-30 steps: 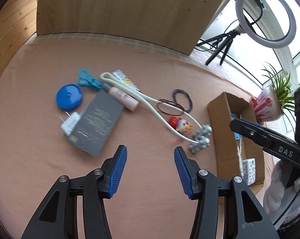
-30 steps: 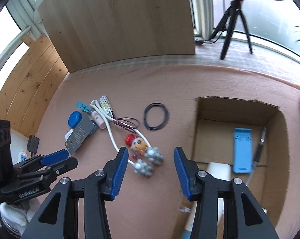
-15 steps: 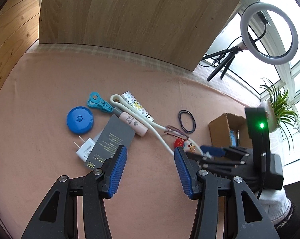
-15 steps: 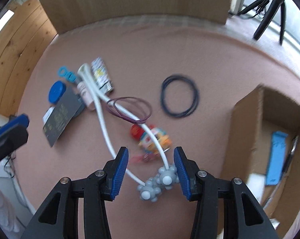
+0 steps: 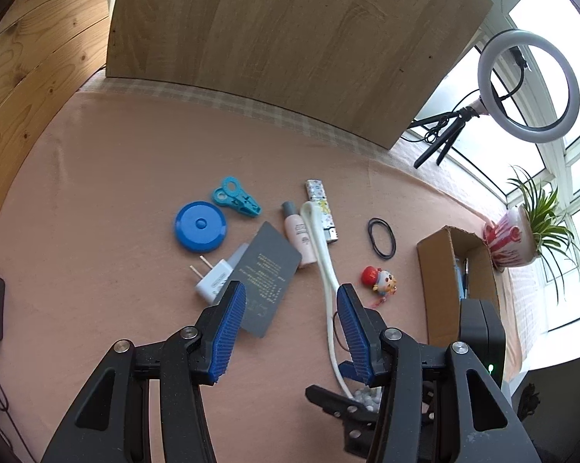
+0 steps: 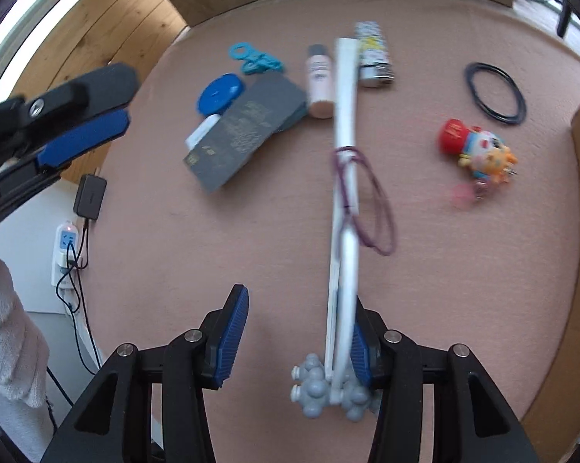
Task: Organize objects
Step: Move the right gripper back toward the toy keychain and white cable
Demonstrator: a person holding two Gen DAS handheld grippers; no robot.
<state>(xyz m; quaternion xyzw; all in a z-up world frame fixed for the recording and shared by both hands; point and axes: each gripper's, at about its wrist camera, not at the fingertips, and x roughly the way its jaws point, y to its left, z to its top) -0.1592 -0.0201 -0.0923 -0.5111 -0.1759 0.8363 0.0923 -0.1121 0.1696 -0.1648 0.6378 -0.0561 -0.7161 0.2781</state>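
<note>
A white roller massager (image 6: pixel 346 177) with grey ball heads (image 6: pixel 324 389) lies on the pink table, a purple hair band (image 6: pixel 375 208) looped round its stem. My right gripper (image 6: pixel 295 347) is open, and the ball heads sit between its fingers, close against the right finger (image 6: pixel 361 351). My left gripper (image 5: pixel 290 332) is open and empty above the grey card (image 5: pixel 265 277). The massager (image 5: pixel 321 254) runs from the pink bottle (image 5: pixel 299 237) down to the right gripper (image 5: pixel 351 397).
Loose on the table: blue round tape measure (image 5: pixel 200 225), teal clip (image 5: pixel 236 196), lighter (image 5: pixel 321 208), white charger (image 5: pixel 213 283), black hair ties (image 5: pixel 381 238), toy figure (image 5: pixel 378 279). A cardboard box (image 5: pixel 440 281) stands right, a potted plant (image 5: pixel 513 239) behind it. A power strip (image 6: pixel 64 247) lies off the table's left edge.
My right gripper has come down over the massager's ball end. The massager has swung straight, carrying the purple band with it. The left gripper has pulled back and turned.
</note>
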